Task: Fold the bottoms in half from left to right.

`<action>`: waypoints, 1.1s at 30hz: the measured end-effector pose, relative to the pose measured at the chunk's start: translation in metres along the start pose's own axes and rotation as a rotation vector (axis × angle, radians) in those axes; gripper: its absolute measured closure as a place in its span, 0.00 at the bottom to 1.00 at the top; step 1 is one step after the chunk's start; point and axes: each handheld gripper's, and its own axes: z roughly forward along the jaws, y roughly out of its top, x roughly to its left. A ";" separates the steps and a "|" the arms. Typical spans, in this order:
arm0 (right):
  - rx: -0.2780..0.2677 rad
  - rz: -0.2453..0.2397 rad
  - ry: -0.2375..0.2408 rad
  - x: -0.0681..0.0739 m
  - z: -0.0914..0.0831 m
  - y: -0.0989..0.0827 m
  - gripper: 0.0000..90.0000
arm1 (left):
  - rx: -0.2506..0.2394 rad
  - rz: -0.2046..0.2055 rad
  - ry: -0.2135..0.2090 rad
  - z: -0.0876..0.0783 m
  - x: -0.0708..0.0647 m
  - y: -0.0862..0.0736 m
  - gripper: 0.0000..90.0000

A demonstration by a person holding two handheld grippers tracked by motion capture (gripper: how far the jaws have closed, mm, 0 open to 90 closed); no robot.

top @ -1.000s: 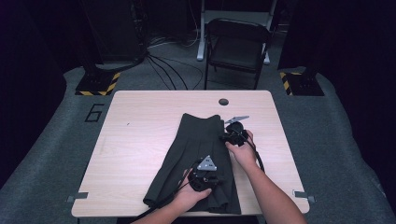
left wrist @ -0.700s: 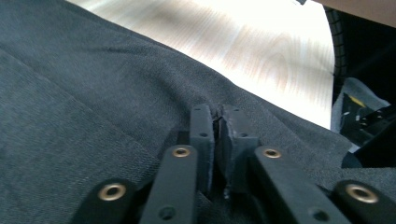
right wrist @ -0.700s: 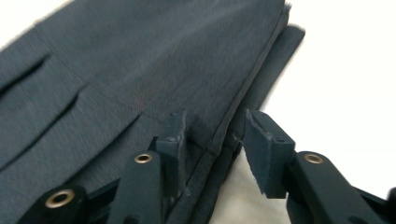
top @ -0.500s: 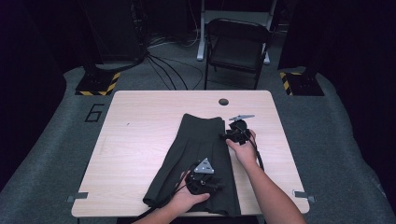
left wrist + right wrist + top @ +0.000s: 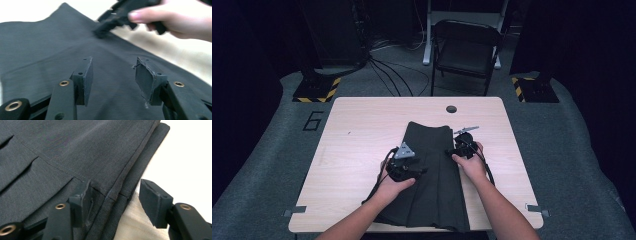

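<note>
Garment: one dark pleated skirt (image 5: 429, 175) lies flat on the table (image 5: 357, 135), from mid-table down to the near edge, slightly right of centre.
Hidden: the skirt's near left corner is covered by the left forearm.
Left gripper (image 5: 113, 75): over the skirt's left side; jaws apart, just been opening, cloth beneath but nothing clamped.
Right gripper (image 5: 115, 195): at the skirt's right edge near the waistband; jaws apart, just been opening, straddling the folded hem without pressing it.
Count: two grippers, one skirt, one chair (image 5: 467, 50) beyond the far edge.
</note>
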 end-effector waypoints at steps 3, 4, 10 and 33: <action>0.009 -0.003 0.011 0.000 0.001 0.000 0.46 | 0.001 -0.022 0.050 -0.002 0.024 0.004 0.53; 0.009 -0.003 0.011 0.000 0.001 0.000 0.46 | 0.001 -0.022 0.050 -0.002 0.024 0.004 0.53; 0.014 0.000 0.043 -0.002 0.003 -0.002 0.51 | 0.017 -0.074 0.099 -0.002 0.054 0.006 0.52; 0.000 -0.029 0.080 -0.004 0.004 -0.002 0.59 | 0.121 -0.152 0.185 0.042 0.104 -0.019 0.43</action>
